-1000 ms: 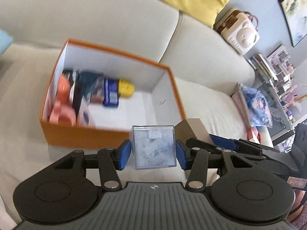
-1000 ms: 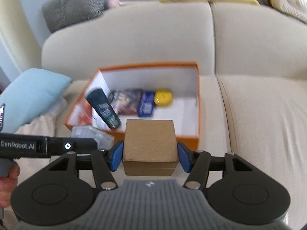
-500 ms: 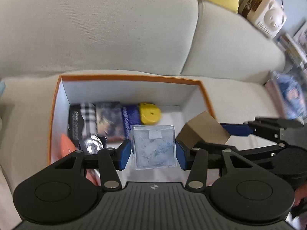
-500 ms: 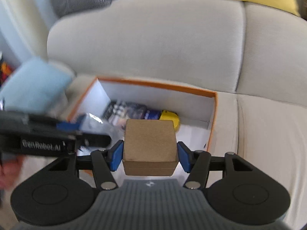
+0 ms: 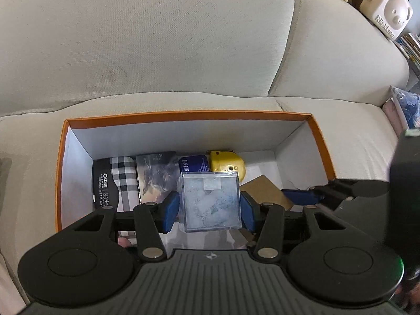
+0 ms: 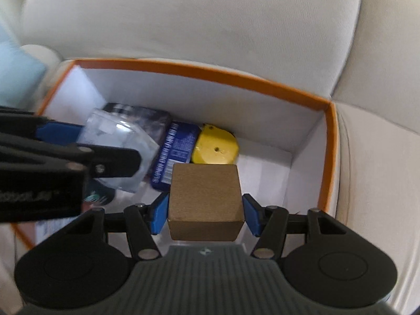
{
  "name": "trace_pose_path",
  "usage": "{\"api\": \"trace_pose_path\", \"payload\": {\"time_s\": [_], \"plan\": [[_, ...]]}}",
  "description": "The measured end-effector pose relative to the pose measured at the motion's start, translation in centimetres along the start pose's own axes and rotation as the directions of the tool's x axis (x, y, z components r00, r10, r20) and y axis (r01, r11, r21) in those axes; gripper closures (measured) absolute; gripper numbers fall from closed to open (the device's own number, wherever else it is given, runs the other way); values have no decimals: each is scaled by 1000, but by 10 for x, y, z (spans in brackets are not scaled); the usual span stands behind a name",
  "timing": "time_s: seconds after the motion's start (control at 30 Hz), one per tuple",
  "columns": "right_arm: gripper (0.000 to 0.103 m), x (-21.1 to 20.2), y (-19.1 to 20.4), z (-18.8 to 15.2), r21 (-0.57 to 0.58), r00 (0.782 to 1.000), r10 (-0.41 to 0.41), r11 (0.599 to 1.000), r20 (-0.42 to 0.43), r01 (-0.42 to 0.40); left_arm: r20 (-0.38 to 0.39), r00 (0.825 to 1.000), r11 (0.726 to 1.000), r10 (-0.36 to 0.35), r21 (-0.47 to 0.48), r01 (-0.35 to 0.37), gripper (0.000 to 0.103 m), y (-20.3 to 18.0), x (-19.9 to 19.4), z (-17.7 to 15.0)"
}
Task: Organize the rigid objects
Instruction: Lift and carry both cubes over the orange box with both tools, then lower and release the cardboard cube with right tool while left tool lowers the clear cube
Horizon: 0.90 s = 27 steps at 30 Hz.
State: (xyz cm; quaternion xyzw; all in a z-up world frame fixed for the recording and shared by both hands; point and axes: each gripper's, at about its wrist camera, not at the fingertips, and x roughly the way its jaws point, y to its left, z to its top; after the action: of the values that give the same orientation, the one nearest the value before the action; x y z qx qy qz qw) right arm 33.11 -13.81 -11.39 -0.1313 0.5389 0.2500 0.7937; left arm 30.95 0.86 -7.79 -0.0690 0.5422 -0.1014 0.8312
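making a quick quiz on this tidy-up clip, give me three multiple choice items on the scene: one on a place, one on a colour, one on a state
1. Where does the yellow object lie?
A. on the sofa cushion outside the box
B. inside the orange box, near its back wall
C. on top of the brown cube

2. What colour is the rim of the box?
A. orange
B. green
C. black

3. What is the state of the right gripper?
A. open and empty
B. shut on the brown cube
C. shut on the yellow object

Answers:
1 B, it sits on the box floor beside the blue pack, close to the back wall.
2 A, the edge all round is orange above white inner walls.
3 B, the blue pads press both sides of the brown cube; the left gripper likewise clamps the clear cube.
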Motion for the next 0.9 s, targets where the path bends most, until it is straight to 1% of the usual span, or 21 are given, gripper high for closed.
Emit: {"api": "trace_pose_path", "payload": {"time_s": [0.13,0.27,0.37,0.43,0.57,0.67,0.7,0.73,0.8,0.9], "plan": [[43,15,0,-2,53,998,-55,997,-6,55,-6,1000,1000,-9,3,9,47,0,4,3],[43,22,-5,-2,111,1000,-12,994,-2,12,-13,1000,1000,-14,-4,14,47,0,4,3],[42,25,-8,-3,124,1000,4,992,-21,-1,-17,1000,1000,-23,-19,22,47,0,2,3],[42,22,-9,-5,122,1000,7,993,-17,-5,-16,1000,1000,-21,-24,21,47,-1,0,2],[41,4,-10,-8,107,999,43,993,8,-44,-23,1000,999,-14,-29,14,47,-5,-2,-3],[43,-5,-6,-10,60,999,35,998,16,-36,-25,1000,999,-11,-35,10,47,-7,-5,-5],[43,-4,-4,-9,39,1000,30,999,7,-30,-25,1000,999,-7,-36,6,47,-6,-7,-6],[40,-2,-2,-8,11,999,31,999,-9,-31,-23,1000,999,1,-35,-2,47,-6,-9,-6],[40,4,3,-11,-71,999,14,997,-41,-17,-19,1000,999,13,-37,-14,47,-6,-12,-7],[40,12,11,-18,-196,999,-21,980,-50,11,-20,1000,999,21,-31,-22,47,-4,-17,-7]]}}
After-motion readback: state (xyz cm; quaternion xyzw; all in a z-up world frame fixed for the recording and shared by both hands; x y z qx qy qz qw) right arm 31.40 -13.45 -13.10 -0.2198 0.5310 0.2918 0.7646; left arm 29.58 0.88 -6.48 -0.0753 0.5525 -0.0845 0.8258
